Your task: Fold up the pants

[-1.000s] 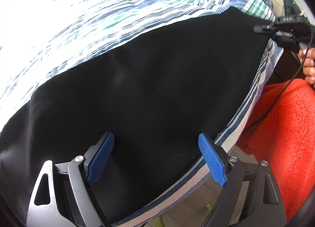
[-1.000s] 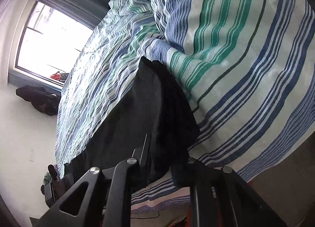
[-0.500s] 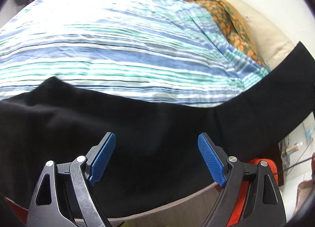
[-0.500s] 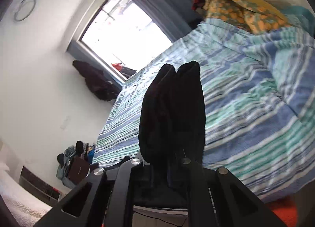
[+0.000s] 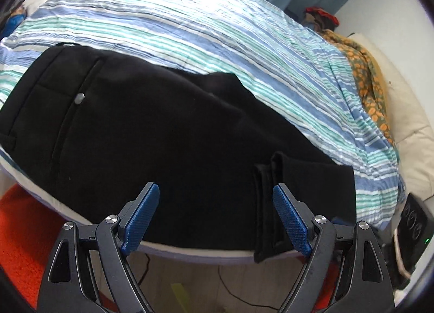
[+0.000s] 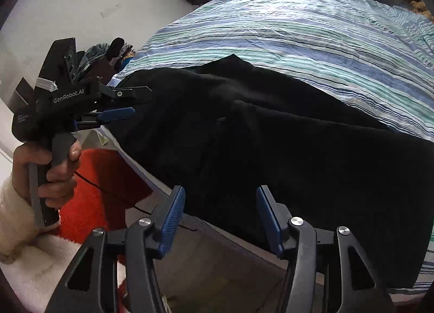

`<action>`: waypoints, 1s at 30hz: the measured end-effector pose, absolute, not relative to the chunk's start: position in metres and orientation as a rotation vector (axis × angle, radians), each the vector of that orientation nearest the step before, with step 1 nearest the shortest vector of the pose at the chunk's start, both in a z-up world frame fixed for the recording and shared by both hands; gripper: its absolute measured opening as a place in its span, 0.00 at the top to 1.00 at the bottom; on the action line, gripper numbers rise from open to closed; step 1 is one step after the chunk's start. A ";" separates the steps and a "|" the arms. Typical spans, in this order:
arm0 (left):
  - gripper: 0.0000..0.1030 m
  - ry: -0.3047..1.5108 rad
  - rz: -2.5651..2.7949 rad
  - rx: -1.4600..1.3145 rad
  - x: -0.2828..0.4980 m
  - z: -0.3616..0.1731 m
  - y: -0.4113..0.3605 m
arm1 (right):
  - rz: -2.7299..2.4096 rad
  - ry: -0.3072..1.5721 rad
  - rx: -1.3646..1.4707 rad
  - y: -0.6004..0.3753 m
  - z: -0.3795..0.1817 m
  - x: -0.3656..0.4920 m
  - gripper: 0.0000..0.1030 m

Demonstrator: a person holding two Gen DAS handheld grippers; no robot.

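Black pants (image 5: 152, 133) lie folded along the near edge of the striped bed (image 5: 217, 30), waistband and a grey button (image 5: 79, 98) at the left. The leg cuffs (image 5: 268, 204) lie on top at the right and hang over the bed edge. My left gripper (image 5: 214, 215) is open and empty just above the pants' near edge. My right gripper (image 6: 219, 218) is open and empty over the pants (image 6: 271, 133) at the bed edge. The left gripper also shows in the right wrist view (image 6: 130, 104), open, beside the waist end.
A red rug (image 5: 21, 231) covers the floor at the left, also in the right wrist view (image 6: 100, 185). An orange patterned cloth (image 5: 363, 74) and a cream pillow (image 5: 407, 128) lie at the bed's far right. A black device (image 5: 415, 220) with cables sits at the right.
My right gripper carried the leg cuffs over onto the pants and let go of them; it is now open. My left gripper stayed open and swung left toward the waist end.
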State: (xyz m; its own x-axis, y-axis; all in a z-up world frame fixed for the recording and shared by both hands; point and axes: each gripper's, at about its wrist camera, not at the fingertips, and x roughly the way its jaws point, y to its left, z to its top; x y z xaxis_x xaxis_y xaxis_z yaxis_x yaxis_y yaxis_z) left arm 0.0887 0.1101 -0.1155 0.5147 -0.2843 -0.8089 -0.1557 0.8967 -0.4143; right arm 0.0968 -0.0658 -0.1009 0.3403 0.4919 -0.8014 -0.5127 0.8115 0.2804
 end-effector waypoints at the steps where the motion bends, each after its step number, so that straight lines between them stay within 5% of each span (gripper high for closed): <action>1: 0.16 1.031 -0.128 -0.472 0.080 -0.115 0.100 | 0.632 1.002 -0.052 -0.076 -0.091 0.092 0.35; 4: 0.28 1.003 -0.317 -0.434 0.073 -0.107 0.062 | 0.532 0.902 -0.096 -0.115 -0.066 0.076 0.12; 8: 0.68 1.072 -0.436 -0.307 0.090 -0.118 0.012 | 0.393 0.908 -0.031 -0.161 -0.079 0.055 0.12; 19: 0.70 1.167 -0.358 -0.297 0.106 -0.148 -0.002 | 0.411 0.980 0.057 -0.170 -0.100 0.061 0.12; 20: 0.76 1.166 -0.359 -0.285 0.107 -0.148 -0.005 | 0.415 0.971 0.057 -0.170 -0.098 0.061 0.12; 21: 0.97 1.166 -0.357 -0.265 0.109 -0.147 -0.009 | 0.418 0.961 0.057 -0.169 -0.097 0.061 0.12; 30: 0.97 1.204 -0.283 -0.224 0.090 -0.154 -0.004 | 0.404 0.941 0.076 -0.171 -0.097 0.065 0.12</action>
